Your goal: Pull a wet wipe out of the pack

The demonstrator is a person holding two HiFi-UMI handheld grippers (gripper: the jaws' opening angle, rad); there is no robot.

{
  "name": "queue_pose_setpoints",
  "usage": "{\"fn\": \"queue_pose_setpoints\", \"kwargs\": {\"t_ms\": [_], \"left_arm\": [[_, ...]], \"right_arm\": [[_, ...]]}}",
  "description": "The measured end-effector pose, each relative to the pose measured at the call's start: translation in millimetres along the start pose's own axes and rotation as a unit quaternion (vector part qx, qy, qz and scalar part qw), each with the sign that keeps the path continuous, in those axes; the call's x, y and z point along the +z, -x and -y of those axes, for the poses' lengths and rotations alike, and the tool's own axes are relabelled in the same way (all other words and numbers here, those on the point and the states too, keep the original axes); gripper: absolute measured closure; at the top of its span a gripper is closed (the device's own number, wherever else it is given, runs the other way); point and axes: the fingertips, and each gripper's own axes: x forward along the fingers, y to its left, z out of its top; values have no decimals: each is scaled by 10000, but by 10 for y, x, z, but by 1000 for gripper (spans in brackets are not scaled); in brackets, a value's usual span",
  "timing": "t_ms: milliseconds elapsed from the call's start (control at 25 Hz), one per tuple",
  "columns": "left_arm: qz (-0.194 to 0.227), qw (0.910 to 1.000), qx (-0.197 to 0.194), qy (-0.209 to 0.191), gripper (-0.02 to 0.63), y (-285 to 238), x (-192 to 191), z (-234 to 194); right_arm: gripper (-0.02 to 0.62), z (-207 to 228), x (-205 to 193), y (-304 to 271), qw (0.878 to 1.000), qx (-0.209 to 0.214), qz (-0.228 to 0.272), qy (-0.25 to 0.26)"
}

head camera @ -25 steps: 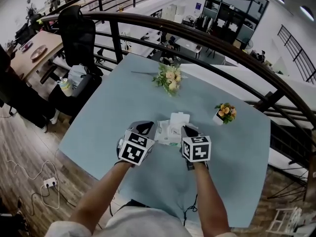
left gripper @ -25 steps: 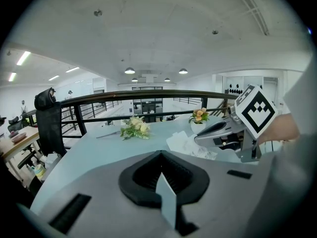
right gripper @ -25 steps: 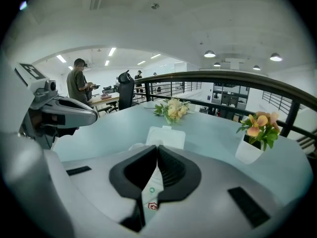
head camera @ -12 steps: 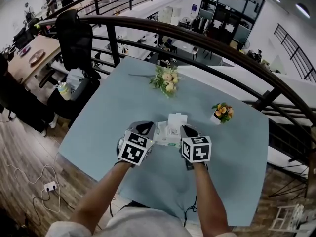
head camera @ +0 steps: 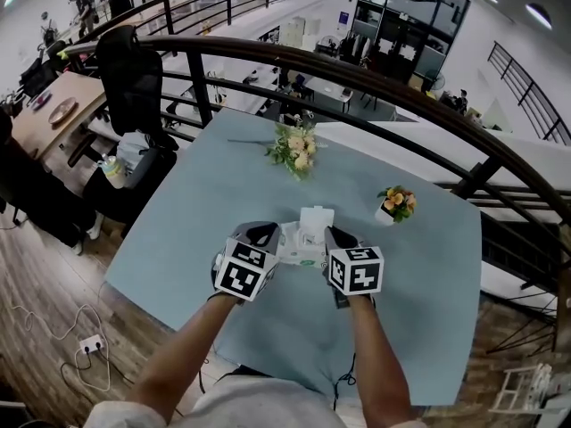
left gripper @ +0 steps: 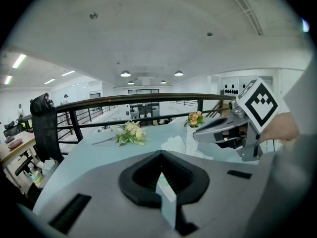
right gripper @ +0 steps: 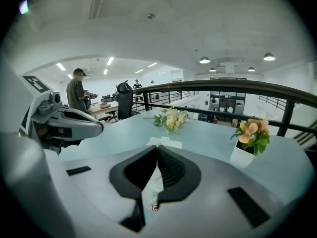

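Pack (head camera: 302,246) sat mid-table (head camera: 205,212). Left gripper (head camera: 265,232) was pinched shut on pack's left edge, right gripper (head camera: 335,236) shut on right edge. Wipe (head camera: 314,218) stood up from opening, ungrabbed. Pull looked not yet begun. Next move called for freeing one gripper, nipping wipe, lifting straight up.

Two grippers (head camera: 266,233) (head camera: 338,237), one wipe pack (head camera: 302,247), one flower bouquet (head camera: 292,150), one potted flower (head camera: 394,205), one table (head camera: 178,230)

Wipe pack (head camera: 303,244) between left gripper (head camera: 265,233) and right gripper (head camera: 335,237), seemingly touching both; bouquet (head camera: 293,149) behind.
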Motion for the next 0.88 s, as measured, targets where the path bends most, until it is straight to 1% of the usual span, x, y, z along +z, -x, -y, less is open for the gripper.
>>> {"fn": "queue_pose_setpoints", "kwargs": {"t_ms": [240, 480, 640, 880], "left_arm": [[44, 10000, -54, -61, 614, -4, 35, 63], [124, 9998, -107, -92, 614, 17, 118, 144], [176, 9997, -132, -95, 614, 24, 162, 182], [242, 9994, -192, -157, 614, 26, 241, 251]], "right_arm": [[583, 64, 193, 128, 9996, -93, 254, 11], [583, 126, 195, 270, 9993, -200, 321, -27], [583, 164, 235, 373, 9985, -243, 465, -166], [583, 227, 307, 527, 9971, -375, 627, -191]]}}
